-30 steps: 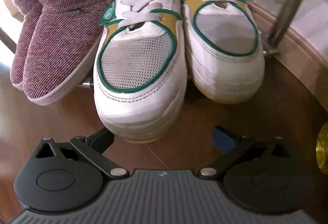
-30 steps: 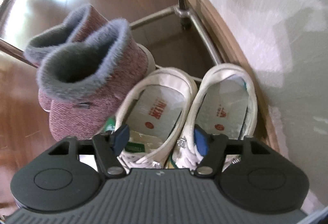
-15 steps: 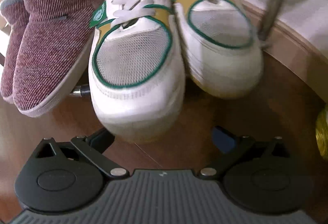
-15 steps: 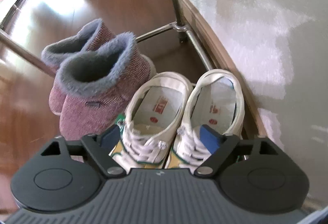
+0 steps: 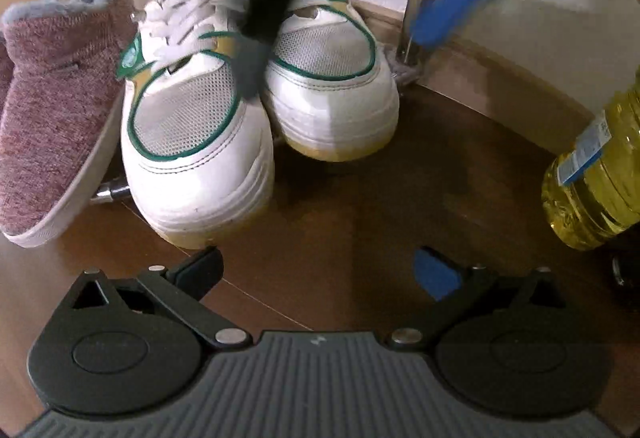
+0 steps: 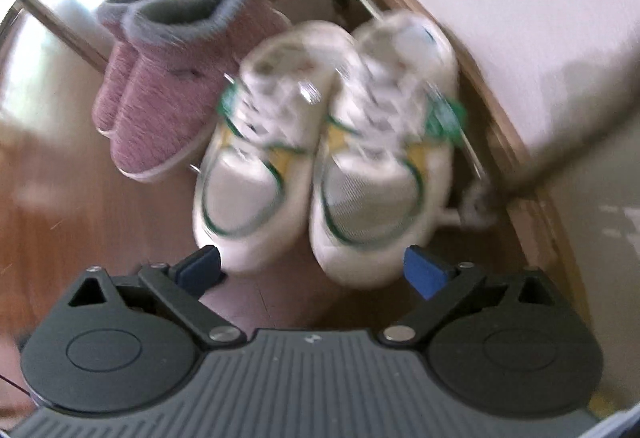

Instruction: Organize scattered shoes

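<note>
Having just opened its jaws and backed away, right gripper (image 6: 312, 266) leaves white mesh sneakers with green trim (image 6: 320, 157) beside purple knitted slippers (image 6: 160, 105) on metal rack, left gripper (image 5: 320, 270) released too.

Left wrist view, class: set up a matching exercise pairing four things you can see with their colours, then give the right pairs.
Column one:
1. slipper boots
2. sneakers
3. oil bottle
4. claw pad

Column two:
A. clear yellow
B. white with green trim
C. blue
D. pinkish red with grey fleece

Pairs: 1-D, 2-B, 3-A, 4-C
</note>
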